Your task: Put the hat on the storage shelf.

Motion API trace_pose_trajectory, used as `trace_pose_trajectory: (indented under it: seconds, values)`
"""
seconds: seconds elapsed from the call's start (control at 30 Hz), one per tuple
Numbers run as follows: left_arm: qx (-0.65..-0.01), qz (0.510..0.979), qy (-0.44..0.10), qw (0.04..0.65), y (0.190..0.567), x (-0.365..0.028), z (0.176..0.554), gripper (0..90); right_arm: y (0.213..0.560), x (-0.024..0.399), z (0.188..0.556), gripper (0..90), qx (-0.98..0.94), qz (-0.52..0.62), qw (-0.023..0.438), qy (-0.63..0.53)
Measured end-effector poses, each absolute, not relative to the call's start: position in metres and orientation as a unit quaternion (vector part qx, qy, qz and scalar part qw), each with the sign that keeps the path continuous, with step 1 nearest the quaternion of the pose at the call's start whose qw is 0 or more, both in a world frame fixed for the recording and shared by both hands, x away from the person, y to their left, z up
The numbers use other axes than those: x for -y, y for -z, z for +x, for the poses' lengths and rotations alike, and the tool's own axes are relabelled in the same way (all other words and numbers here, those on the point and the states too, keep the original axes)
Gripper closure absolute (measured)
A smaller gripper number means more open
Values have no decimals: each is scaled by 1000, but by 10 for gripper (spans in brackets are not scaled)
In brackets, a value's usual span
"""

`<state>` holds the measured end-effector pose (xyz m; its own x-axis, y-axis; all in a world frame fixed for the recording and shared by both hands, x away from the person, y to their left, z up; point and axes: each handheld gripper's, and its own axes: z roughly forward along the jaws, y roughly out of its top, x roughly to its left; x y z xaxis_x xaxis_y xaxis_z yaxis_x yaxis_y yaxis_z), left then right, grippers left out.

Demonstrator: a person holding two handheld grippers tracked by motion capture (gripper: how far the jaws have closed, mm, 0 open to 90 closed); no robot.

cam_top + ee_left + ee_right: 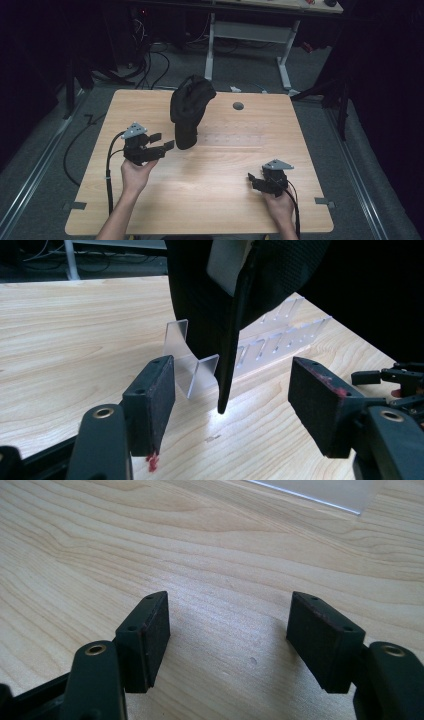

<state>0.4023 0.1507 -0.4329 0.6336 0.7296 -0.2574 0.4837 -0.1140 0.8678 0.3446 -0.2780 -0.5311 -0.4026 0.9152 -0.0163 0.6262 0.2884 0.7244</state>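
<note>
Left claw (pixel 161 140) gapes wide at the black cap's (pixel 190 107) hanging brim, right claw (pixel 256 180) idles open on the tabletop (pixel 225 165), and I reckon a careless pinch topples cap and clear stand (pixel 192 362) together.

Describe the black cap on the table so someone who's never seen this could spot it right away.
On the light wooden table, look toward the far half, left of centre. There the black cap stands propped on a clear plastic rack, the tallest, darkest object there, just beyond the left claw.
</note>
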Motion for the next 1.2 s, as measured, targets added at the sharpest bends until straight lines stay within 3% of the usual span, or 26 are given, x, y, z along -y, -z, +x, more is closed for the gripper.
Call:
trace_pose_trajectory:
  seconds: [1.2]
  values:
    - [-427,745,-112,500,446,-171,371,339,531,278,344,336,-771,500,221,-325]
